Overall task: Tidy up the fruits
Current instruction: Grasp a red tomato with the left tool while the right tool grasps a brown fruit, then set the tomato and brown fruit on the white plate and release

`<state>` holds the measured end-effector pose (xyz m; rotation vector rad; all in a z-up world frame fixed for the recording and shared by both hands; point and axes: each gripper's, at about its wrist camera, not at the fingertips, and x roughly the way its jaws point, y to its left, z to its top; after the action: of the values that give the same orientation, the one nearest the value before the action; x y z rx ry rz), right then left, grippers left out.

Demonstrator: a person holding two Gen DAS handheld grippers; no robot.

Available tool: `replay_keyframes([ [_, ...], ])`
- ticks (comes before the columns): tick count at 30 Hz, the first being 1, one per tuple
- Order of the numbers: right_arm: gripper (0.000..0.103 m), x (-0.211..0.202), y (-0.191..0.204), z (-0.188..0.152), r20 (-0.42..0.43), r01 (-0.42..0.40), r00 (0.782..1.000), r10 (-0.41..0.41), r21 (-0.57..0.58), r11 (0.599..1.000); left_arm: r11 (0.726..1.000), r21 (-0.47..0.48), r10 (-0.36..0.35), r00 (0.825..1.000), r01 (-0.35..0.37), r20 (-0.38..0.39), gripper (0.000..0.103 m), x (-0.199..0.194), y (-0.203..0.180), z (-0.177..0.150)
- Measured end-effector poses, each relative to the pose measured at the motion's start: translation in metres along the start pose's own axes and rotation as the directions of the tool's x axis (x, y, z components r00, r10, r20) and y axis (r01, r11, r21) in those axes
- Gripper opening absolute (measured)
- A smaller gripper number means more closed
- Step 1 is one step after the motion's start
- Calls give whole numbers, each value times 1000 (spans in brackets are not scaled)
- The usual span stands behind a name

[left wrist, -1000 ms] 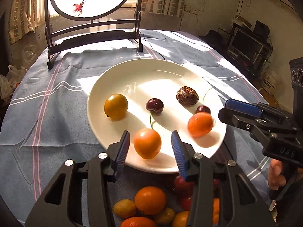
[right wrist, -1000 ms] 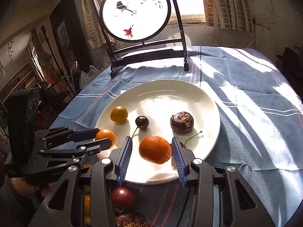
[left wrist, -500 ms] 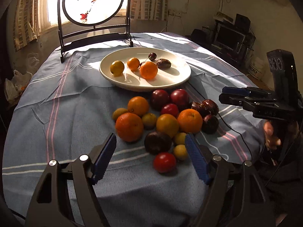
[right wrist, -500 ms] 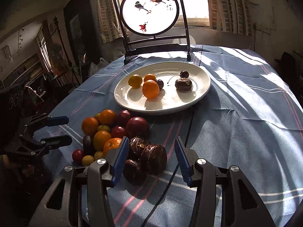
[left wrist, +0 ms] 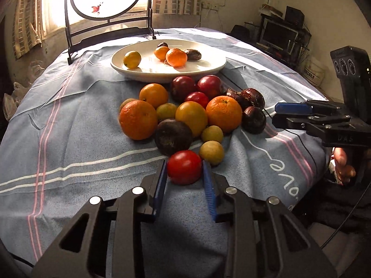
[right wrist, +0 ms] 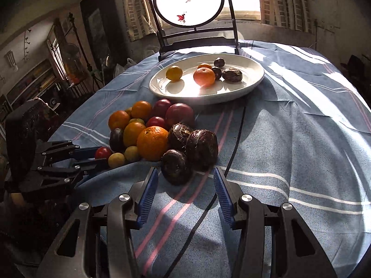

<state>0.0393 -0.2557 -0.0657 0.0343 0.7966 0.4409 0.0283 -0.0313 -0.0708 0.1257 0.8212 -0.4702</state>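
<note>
A white plate (left wrist: 209,69) at the back holds a yellow citrus, two oranges, dark cherries and a brown wrinkled fruit. Nearer lies a pile of fruit (left wrist: 192,113) on the blue cloth. At its front edge sits a small red fruit (left wrist: 184,167). My left gripper (left wrist: 184,163) is closing on it, and its blue pads meet both sides of the fruit. The right wrist view shows the same left gripper (right wrist: 100,156) on this red fruit (right wrist: 103,152). My right gripper (right wrist: 185,172) stands open, with a dark brown fruit (right wrist: 176,166) just ahead of its tips.
A round painted screen on a black stand (right wrist: 190,2) rises behind the plate (right wrist: 255,80). A black cable (right wrist: 234,139) runs across the striped cloth beside the pile. The right gripper (left wrist: 276,114) sits low at the table's right edge, a person's hand (left wrist: 340,162) under it.
Both grippers drew back from the plate to the near pile, leaving the two oranges on the plate. The left jaws widened, then narrowed around the red fruit. The right jaws stayed apart.
</note>
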Motion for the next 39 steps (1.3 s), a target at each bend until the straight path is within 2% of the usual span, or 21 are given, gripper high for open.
replay_keyframes([
  [4,50,10,9,1,-14,-1,1000,1,-19,1000,1000,-3,21,999,-21,42,29,-21,1,-1],
  [10,49,32,23,7,-49,63,997,-65,-53,997,999,-12,32,997,-31,65,29,-33,5,1],
  [11,45,34,24,6,-55,74,996,-76,-52,996,999,-12,32,997,-31,64,29,-33,5,1],
  [12,34,35,25,6,-48,98,994,-101,-57,994,1000,-15,29,998,-28,63,29,-33,5,1],
  [13,35,35,25,6,-48,98,994,-101,-56,994,1000,-17,24,998,-23,62,29,-33,5,0],
  [18,34,18,22,2,-22,28,999,-28,-26,999,999,-29,17,998,-15,66,29,-34,6,0],
  [23,34,-13,13,9,59,-41,997,41,0,999,999,-55,2,995,3,95,29,-40,12,7],
  [26,35,-27,5,28,111,-41,993,40,13,999,996,-79,-27,993,36,113,29,-40,18,23],
  [30,35,-27,-10,74,142,-50,989,46,23,998,994,-87,-52,992,62,114,29,-24,27,61],
  [34,35,6,-30,116,104,-41,994,34,65,997,990,-108,-82,992,92,97,29,10,36,106],
  [39,35,58,-40,139,29,38,999,-40,74,997,985,-158,-72,997,72,1,30,70,46,142],
])
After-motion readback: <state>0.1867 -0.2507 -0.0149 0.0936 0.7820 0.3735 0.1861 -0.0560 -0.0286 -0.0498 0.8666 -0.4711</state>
